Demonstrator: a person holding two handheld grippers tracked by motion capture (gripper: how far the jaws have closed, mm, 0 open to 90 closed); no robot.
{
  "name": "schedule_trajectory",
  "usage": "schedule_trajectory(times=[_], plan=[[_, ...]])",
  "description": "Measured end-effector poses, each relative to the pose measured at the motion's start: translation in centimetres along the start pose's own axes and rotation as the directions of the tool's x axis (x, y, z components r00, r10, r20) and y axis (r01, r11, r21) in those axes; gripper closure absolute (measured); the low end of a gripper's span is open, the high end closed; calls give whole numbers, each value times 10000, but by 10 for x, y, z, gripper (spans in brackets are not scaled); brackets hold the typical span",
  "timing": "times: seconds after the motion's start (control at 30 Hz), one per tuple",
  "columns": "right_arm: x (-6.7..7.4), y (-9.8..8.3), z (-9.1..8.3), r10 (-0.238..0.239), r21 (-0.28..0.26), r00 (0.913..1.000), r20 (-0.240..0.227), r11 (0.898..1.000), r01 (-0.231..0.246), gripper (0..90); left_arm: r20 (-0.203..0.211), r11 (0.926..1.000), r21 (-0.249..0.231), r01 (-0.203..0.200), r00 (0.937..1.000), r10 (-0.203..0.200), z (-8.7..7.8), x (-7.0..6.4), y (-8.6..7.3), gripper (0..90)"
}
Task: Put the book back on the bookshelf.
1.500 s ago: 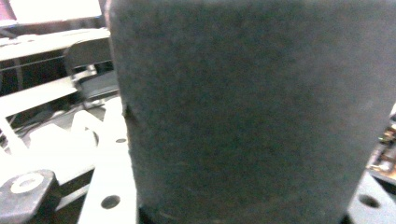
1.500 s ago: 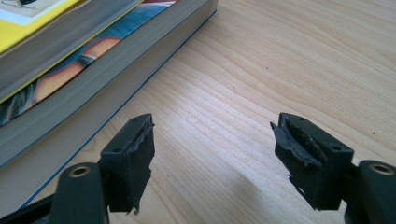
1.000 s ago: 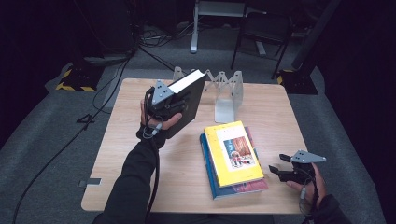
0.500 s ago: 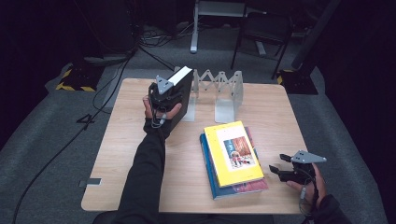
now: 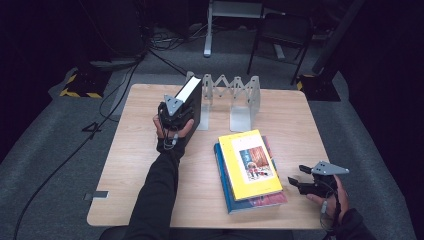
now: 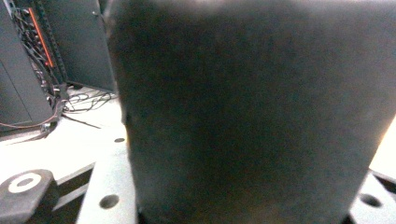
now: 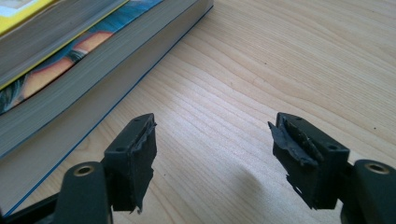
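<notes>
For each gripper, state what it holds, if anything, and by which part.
The left gripper holds the black book upright, gripped across its thickness at the near edge. The right gripper holds nothing.

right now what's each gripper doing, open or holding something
left gripper: shut on the black book, standing it at the metal rack.
right gripper: open, nothing between its jaws, beside the book stack.

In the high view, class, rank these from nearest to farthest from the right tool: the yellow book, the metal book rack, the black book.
1. Yellow book: top of the stack, just left of the right tool.
2. Metal book rack: at the table's far edge, middle.
3. Black book: upright at the rack's left end, gripped by the left tool.
</notes>
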State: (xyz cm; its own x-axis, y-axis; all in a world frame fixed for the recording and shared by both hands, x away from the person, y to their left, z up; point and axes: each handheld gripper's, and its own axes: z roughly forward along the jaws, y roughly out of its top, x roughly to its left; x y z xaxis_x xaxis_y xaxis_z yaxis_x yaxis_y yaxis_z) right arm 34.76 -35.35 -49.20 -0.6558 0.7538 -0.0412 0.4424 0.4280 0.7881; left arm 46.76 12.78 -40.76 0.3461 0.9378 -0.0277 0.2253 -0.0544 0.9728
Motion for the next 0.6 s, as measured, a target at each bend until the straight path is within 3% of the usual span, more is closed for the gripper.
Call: schedule_trajectory(times=[0.3,0.43,0.6], plan=[[1,0,0,-94,43,10000,12,9999,94,303,-4,9998,-196,57,10000,-57,-14,1,-17,500],[0,0,1,-33,62,10000,-31,10000,33,301,-286,9984,-515,244,9993,-259,-16,-4,-24,483],[2,0,1,-98,149,10000,-4,9998,98,301,-520,9991,-325,255,9983,-272,-16,-8,-32,466]])
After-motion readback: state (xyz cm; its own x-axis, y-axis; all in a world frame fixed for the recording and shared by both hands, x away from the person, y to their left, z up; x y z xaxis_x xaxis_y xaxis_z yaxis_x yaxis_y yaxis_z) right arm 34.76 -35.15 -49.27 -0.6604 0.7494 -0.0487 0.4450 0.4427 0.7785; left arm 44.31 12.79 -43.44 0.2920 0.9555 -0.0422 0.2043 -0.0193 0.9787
